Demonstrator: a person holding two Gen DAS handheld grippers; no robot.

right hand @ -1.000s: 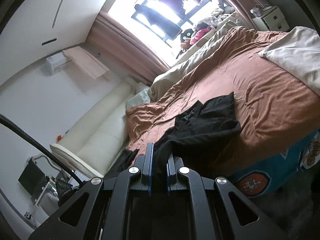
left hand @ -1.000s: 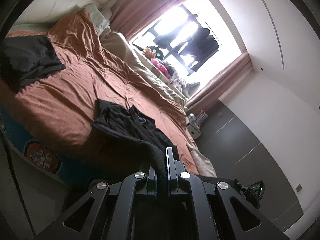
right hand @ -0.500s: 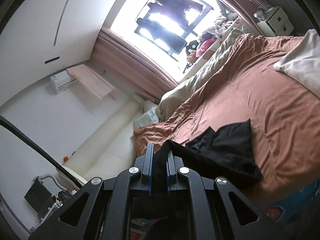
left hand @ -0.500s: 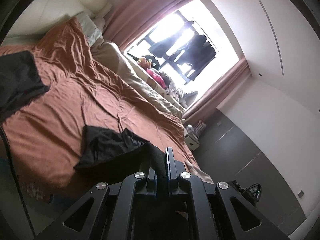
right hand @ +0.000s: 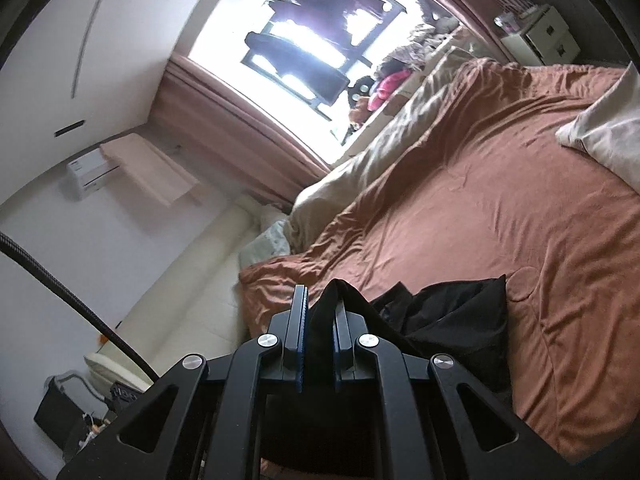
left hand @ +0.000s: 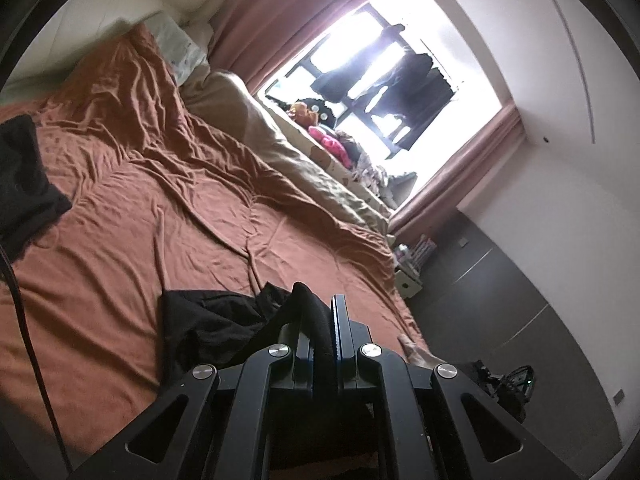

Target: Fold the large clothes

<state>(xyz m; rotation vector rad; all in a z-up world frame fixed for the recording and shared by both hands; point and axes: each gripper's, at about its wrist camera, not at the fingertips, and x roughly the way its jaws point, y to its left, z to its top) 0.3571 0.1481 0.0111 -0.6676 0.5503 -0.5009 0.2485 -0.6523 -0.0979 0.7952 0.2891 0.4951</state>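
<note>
A black garment (left hand: 216, 324) lies bunched on the rust-brown bed sheet (left hand: 168, 208) close in front of the left wrist camera. My left gripper (left hand: 323, 312) is shut on a fold of it, and the cloth rises in a ridge between the pads. In the right wrist view the same black garment (right hand: 448, 316) spreads to the right of my right gripper (right hand: 320, 308), which is shut on another edge of it. The cloth hangs down under both grippers, so its lower part is hidden.
A second black garment (left hand: 24, 184) lies at the left edge of the bed. A beige duvet (left hand: 288, 152) runs along the window side and a white pillow (right hand: 608, 132) sits at the right. A nightstand (right hand: 548, 36) stands by the wall.
Both grippers have travelled over the bed with the black garment held. It now lies bunched closer under them, and the bed's blue side panel has dropped out of both views.
</note>
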